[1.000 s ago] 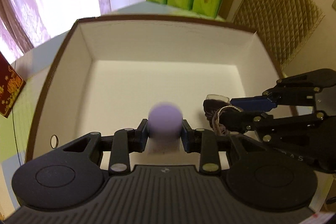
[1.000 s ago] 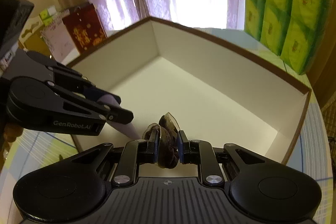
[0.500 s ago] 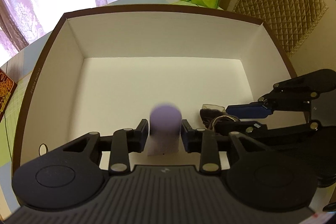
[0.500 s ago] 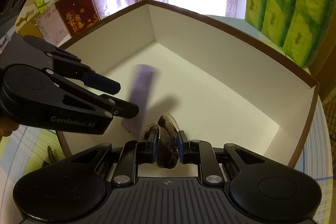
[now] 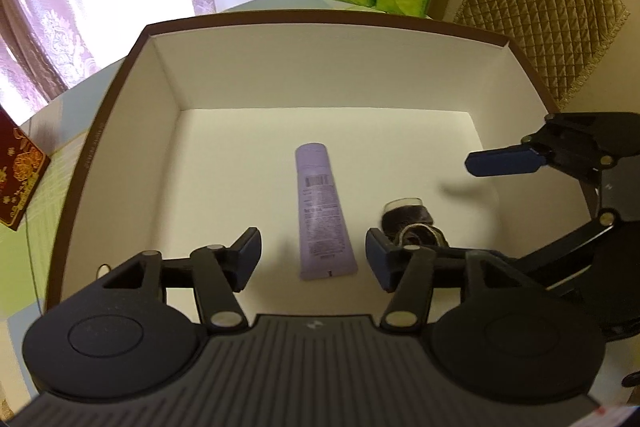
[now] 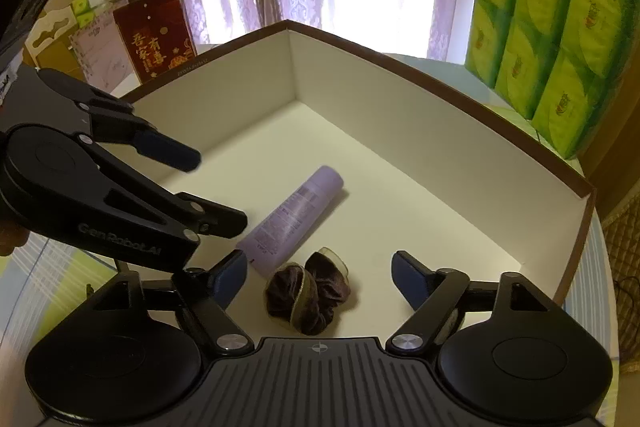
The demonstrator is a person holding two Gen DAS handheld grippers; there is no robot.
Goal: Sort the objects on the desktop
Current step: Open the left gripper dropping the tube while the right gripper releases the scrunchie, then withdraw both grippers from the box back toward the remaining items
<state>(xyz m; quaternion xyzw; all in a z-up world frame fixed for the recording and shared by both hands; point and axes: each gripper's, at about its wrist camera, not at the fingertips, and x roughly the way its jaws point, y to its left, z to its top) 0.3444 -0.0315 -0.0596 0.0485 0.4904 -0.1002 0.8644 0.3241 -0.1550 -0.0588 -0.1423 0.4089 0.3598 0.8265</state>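
I am letting go: my left tongs (image 5: 312, 259) and right tongs (image 6: 318, 277) have just been opening, both gaping and holding nothing. The tube (image 5: 322, 211) is lying flat in the box (image 5: 360, 67), cap pointing toward the far wall, scrunchie (image 6: 308, 293) just beside its crimped end (apart, I think). Next I am judging a lift clear to fetch more from the surface

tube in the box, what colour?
Pale purple tube with small dark print and a barcode; clearest in the left wrist view.
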